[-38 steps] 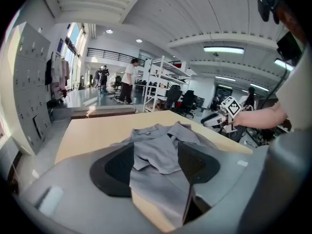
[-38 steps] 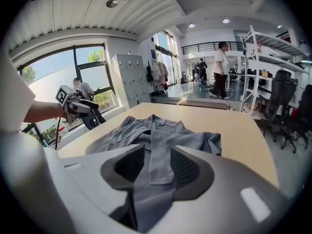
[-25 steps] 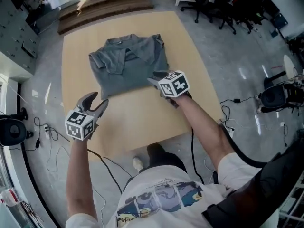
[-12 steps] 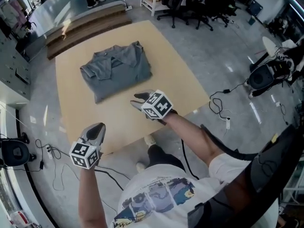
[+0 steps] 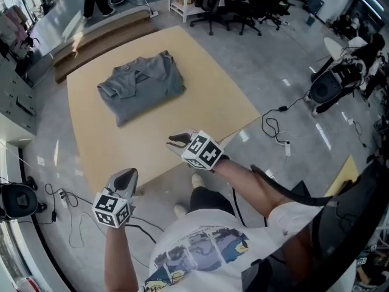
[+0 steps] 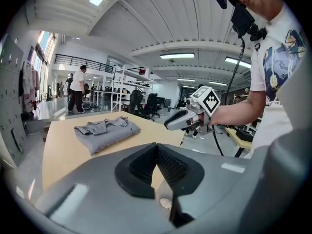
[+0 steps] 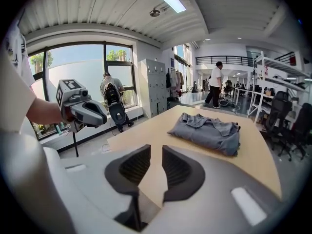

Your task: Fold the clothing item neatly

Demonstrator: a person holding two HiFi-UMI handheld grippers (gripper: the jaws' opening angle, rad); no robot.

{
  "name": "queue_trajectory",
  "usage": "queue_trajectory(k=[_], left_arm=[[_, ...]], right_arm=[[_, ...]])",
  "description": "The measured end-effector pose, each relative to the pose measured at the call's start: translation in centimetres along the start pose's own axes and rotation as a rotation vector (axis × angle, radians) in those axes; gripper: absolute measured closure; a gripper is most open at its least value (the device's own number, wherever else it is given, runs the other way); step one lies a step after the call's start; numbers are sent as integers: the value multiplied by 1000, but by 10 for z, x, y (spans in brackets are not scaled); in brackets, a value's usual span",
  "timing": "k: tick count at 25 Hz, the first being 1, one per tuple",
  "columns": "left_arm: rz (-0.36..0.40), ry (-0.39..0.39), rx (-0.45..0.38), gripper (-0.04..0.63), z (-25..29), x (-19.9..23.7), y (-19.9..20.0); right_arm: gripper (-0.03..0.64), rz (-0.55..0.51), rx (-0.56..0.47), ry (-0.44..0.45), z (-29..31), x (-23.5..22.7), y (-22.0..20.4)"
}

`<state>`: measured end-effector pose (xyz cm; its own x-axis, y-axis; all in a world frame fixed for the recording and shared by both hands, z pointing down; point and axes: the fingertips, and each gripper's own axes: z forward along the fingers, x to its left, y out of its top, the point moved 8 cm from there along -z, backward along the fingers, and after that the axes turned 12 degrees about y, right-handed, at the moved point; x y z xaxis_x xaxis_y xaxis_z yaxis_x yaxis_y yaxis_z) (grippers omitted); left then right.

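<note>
Shirt (image 5: 141,84) is laid folded on table (image 5: 206,102). L gripper (image 5: 128,175) is clenched, empty; R gripper (image 5: 173,142) jaws, just been closing, parted, empty. Tee print (image 5: 200,248) can't be read.

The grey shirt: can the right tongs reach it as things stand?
Probably yes, with a forward move: only bare table lies between the right tongs and the grey shirt. Its empty jaws have just been closing.

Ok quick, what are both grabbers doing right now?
Left gripper: shut, holding nothing.
Right gripper: open and empty; its jaws have just been closing.
</note>
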<state>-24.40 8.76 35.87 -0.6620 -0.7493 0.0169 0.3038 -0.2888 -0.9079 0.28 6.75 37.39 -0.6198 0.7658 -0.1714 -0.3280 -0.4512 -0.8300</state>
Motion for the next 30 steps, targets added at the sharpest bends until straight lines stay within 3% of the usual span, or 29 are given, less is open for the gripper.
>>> queue_trajectory(k=[9, 21, 30], left_arm=[[-20, 8, -19, 588, -18, -41, 1], [-30, -27, -10, 588, -14, -133, 7], [-40, 0, -25, 588, -27, -186, 5]], right_arm=[[572, -47, 4, 28, -23, 40, -18], [589, -106, 27, 46, -99, 73, -51], [598, -139, 10, 61, -136, 96, -75]])
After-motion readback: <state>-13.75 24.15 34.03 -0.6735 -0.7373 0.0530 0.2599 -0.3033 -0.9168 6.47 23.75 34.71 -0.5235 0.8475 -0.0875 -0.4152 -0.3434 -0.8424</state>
